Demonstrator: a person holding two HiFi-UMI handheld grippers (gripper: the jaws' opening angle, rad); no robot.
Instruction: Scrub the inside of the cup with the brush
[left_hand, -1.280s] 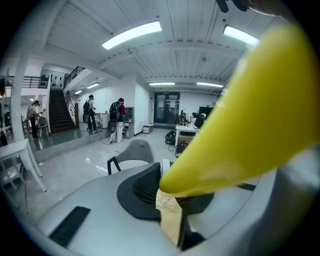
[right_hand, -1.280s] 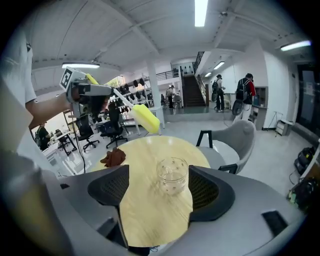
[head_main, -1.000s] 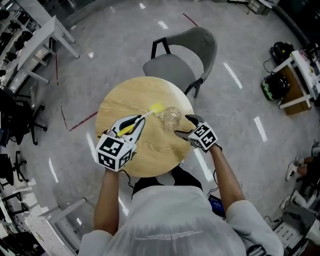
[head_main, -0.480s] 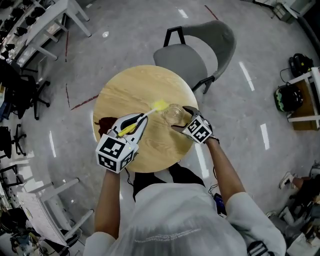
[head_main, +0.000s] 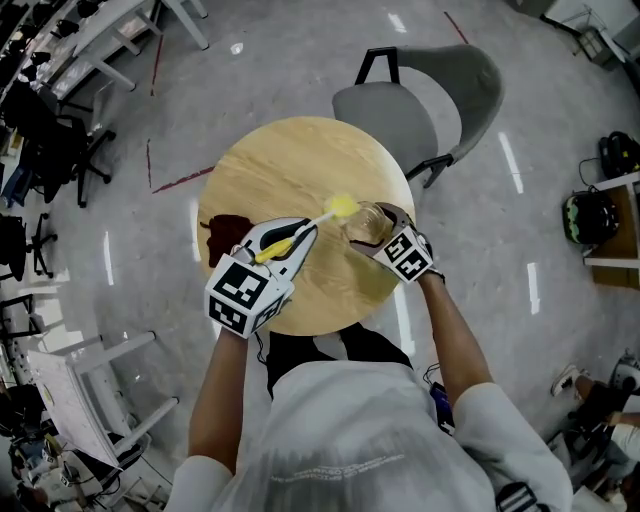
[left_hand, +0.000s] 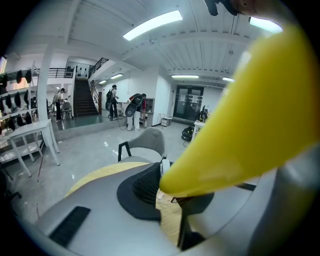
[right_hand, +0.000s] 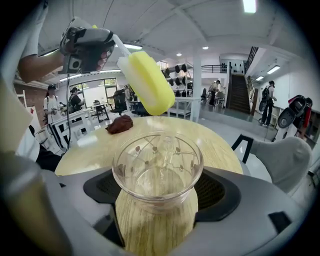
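1. Your right tool (right_hand: 159, 192) now straddles the cup (right_hand: 157, 160). A moment ago it stood apart from the cup, off to that side. Its jaws have spread to their widest, and the pads flank the glass wall without visibly pressing on it.
2. I judge the cup is framed but not yet steadied. Closing on it should come before any scrubbing.
3. Your left tool (head_main: 300, 240) stays clamped on the yellow handle of the brush (head_main: 318, 220), as before. The sponge head (right_hand: 146, 82) hovers above and just beyond the cup's rim, not inside it.
4. The cup stands upright with its mouth up on the desk (head_main: 270, 165), near the edge on your right side.
5. The cup is clear, thin-looking glass with a bowl-shaped body and a flared rim. It carries small brownish leaf motifs on fine stems, and it will likely be smooth and slippery to grip.
6. The brush has an oblong yellow sponge head on a slim white stem, so it looks soft and compressible.
7. The desk is round with a pale wood grain. A crumpled dark red cloth (head_main: 224, 229) lies at its far left, well apart from the cup.
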